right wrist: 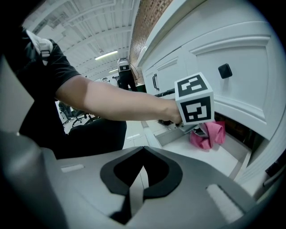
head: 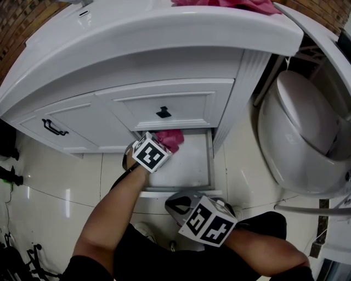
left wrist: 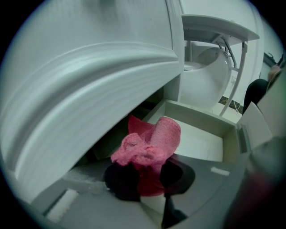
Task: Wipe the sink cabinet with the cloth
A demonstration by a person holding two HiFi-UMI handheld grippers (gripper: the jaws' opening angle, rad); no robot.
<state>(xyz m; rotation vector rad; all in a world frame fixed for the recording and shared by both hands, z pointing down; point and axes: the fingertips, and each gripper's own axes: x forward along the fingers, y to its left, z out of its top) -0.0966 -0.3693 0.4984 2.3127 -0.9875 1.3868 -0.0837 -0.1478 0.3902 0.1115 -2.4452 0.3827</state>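
The white sink cabinet (head: 181, 104) has its bottom drawer (head: 189, 167) pulled out. My left gripper (head: 163, 145) reaches into the drawer's back left corner, shut on a crumpled pink cloth (head: 172, 138). In the left gripper view the cloth (left wrist: 151, 144) bunches out between the dark fingertips (left wrist: 121, 180) of the left gripper (left wrist: 149, 179), just under the cabinet front, over the drawer's pale floor (left wrist: 201, 142). My right gripper (head: 175, 204) hangs back in front of the drawer, jaws together and empty. The right gripper view shows the right gripper (right wrist: 143, 151), and beyond it the cloth (right wrist: 206, 135).
A white toilet (head: 304, 134) stands close at the right of the cabinet. The drawer above has a black knob (head: 163, 113); a door at the left has a black handle (head: 55, 128). A second pink cloth (head: 230, 4) lies on the sink top. Glossy tiled floor (head: 55, 181) lies at the left.
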